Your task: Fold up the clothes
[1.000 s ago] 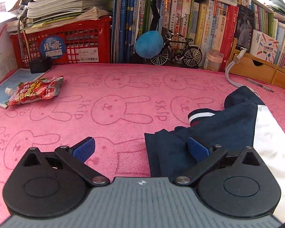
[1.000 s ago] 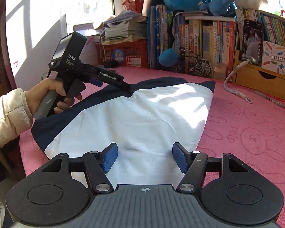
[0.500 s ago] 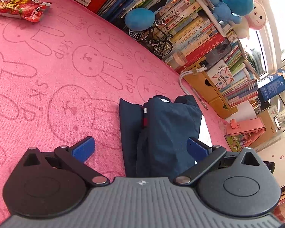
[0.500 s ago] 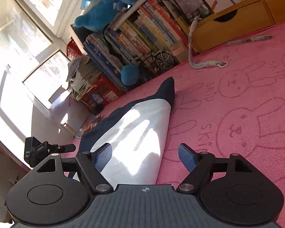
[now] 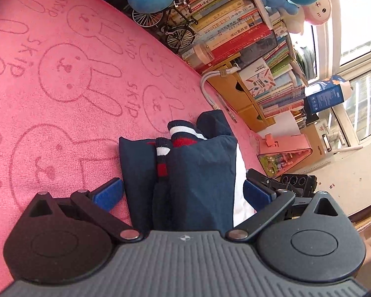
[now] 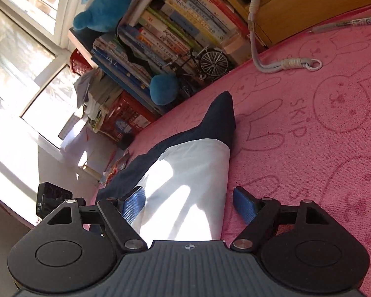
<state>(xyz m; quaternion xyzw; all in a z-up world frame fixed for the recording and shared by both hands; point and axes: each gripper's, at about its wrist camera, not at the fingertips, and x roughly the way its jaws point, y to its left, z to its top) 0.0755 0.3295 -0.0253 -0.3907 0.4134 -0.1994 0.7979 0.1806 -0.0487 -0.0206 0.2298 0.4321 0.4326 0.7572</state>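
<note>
Pink bunny-print cloth (image 5: 61,79), navy-white garment (image 5: 197,173) between both grippers' wide, empty jaws

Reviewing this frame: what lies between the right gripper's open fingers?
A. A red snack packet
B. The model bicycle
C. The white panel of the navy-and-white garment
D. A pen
C: in the right wrist view the white panel of the garment lies on the pink blanket between the blue pads of the right gripper, which do not press on it.
</note>
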